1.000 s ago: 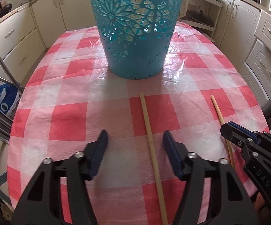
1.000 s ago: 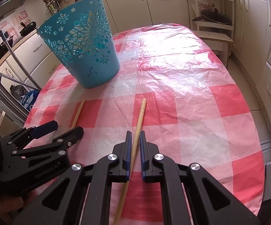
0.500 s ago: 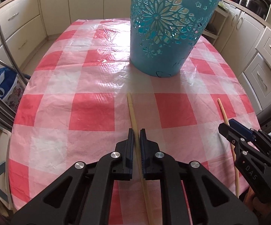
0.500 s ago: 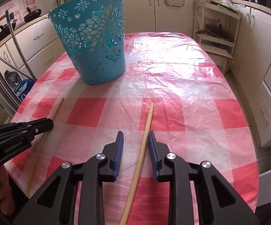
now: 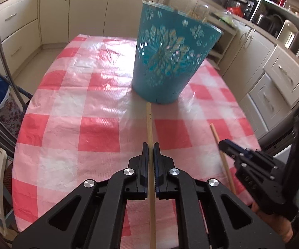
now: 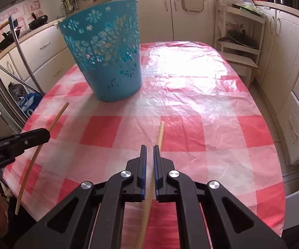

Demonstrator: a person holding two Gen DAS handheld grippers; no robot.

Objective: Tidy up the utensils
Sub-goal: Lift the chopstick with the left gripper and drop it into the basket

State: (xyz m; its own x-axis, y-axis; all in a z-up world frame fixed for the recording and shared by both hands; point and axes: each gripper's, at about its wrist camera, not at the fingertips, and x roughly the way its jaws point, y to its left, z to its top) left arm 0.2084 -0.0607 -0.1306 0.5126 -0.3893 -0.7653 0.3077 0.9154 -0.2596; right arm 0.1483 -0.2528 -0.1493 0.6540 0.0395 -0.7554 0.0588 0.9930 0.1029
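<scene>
**A:** In front of the blue basket [image 5: 170, 62], on the near side of it, your left gripper [image 5: 151, 161] is closing its jaws on the first chopstick [image 5: 149, 128]. It is gripping the stick along its length, and the far tip is pointing at the foot of the basket.

**B:** And my right gripper [image 6: 150, 164]?

**A:** It is holding the second chopstick [image 6: 160, 132], also on the near side of the basket, but more to the right. The jaws are almost together, yet the stick is sitting slanted between them. I cannot tell if the pads are really pressing it.

**B:** What are you worrying about?

**A:** You are holding both sticks nearly in line with the fingers. When you are tilting them up toward the basket's rim, a thin smooth stick is likely to slide through the pads or turn in them. The right one is more in danger, I think, because it is lying crooked.

**B:** Anything more?

**A:** The basket is light and is standing on the slippery checked tablecloth [image 6: 190, 95]. If a tip is hitting the wall and not the opening, you are probably pushing the basket away or tipping it.
</scene>
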